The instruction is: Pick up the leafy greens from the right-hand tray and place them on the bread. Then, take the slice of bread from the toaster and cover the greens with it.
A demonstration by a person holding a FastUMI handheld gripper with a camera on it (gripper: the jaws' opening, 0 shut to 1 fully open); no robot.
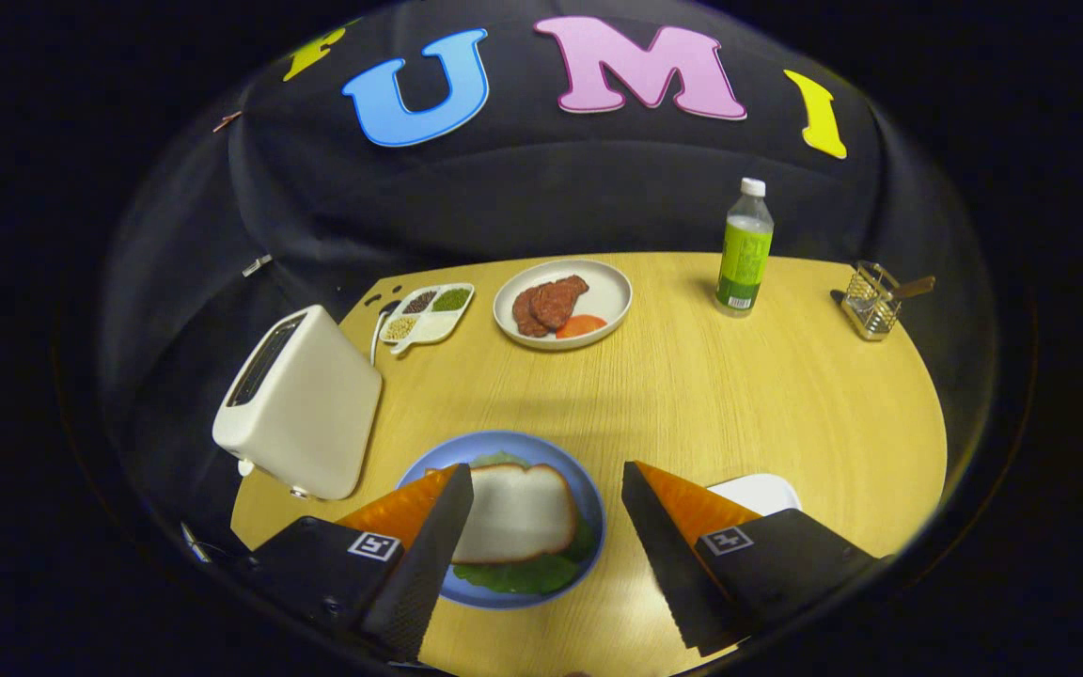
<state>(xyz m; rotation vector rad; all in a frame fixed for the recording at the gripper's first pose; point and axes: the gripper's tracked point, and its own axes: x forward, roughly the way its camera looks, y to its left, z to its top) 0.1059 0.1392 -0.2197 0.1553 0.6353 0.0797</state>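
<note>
Bench (692, 395) middle lay free; toaster (302, 404) blocked left, bottle (745, 249) and meat plate (562, 303) stood far.

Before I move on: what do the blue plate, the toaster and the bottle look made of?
Blue plate: probably glazed ceramic or plastic, smooth with a soft sheen. Toaster: looks like matte cream plastic, no glare. Bottle: clear plastic, see-through near its white cap. The tongs hang open over the plate.

From here I see my claw (546, 484) gaping wide, its one finger hiding the blue plate's (588, 498) near-left rim, the bread slice (518, 512) covering most of the leafy greens (523, 574), the other finger masking much of a white tray (762, 489).
</note>
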